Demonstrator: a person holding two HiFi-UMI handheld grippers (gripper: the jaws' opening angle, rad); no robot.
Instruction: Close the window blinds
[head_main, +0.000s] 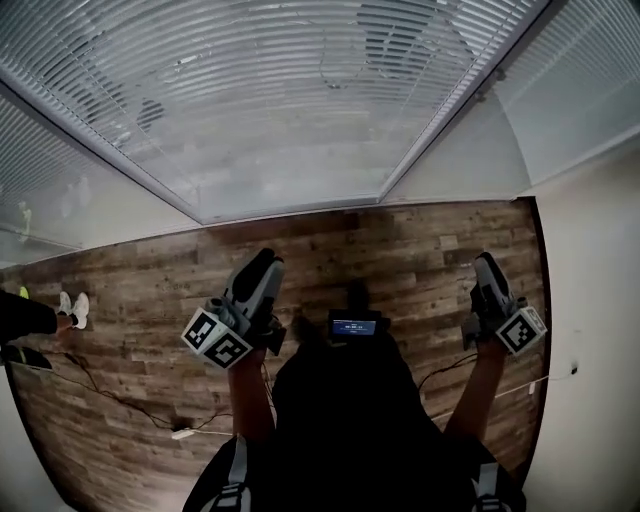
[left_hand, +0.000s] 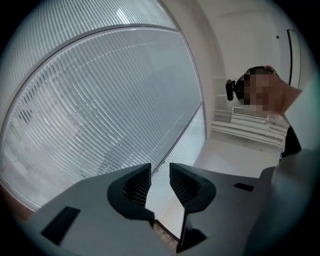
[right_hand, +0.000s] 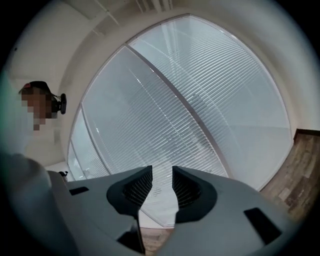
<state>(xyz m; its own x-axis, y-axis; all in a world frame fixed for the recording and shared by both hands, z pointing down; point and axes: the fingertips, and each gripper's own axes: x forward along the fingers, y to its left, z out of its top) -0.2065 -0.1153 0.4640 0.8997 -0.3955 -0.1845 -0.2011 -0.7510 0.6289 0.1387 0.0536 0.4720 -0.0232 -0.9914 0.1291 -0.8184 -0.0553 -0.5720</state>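
Observation:
White slatted window blinds hang across several tall panes split by grey frame bars; faint shapes show through the slats. My left gripper is held low over the floor and points toward the window, well short of the blinds. Its jaws stand apart with nothing between them in the left gripper view, where the blinds fill the left side. My right gripper is out to the right, also away from the glass. It is open and empty, facing the blinds.
Wood-plank floor runs up to the window base. A cable with a white plug lies on the floor at lower left. Someone's white shoes stand at the far left. A white wall closes the right side.

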